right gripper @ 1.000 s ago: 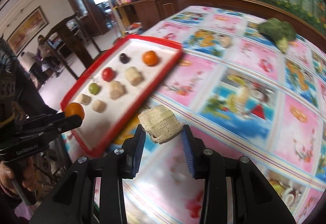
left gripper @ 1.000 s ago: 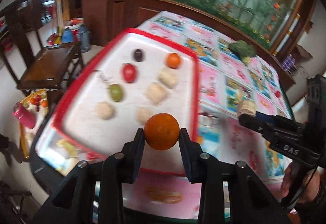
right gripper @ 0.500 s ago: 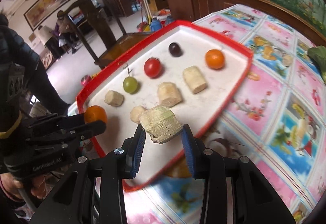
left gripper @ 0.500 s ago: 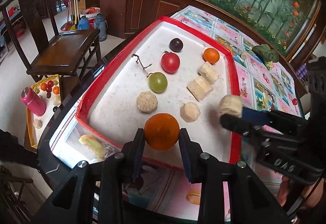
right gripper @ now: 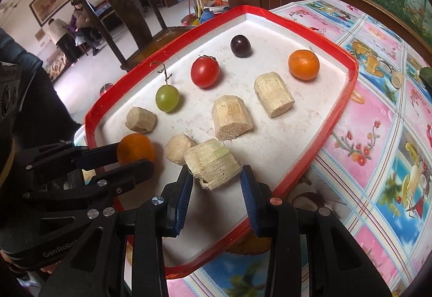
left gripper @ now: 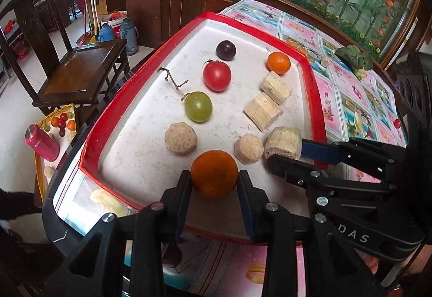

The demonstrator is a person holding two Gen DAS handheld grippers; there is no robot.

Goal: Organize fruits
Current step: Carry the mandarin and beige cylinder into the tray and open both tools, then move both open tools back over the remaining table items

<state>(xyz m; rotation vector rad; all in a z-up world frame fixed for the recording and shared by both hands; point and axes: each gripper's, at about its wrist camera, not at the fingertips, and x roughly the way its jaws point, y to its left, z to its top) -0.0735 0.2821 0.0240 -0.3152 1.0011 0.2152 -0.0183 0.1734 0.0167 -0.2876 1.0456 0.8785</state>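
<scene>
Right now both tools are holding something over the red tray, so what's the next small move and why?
Probably lower the right tool and set its sugarcane piece onto the tray beside the other cane pieces: it hangs near that row. The left tool grips its orange alongside.

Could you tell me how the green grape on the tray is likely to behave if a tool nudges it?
The green grape is round and smooth, so it would probably roll on the flat tray. Its stem may make that roll uneven. Its glossy skin looks slippery.
</scene>
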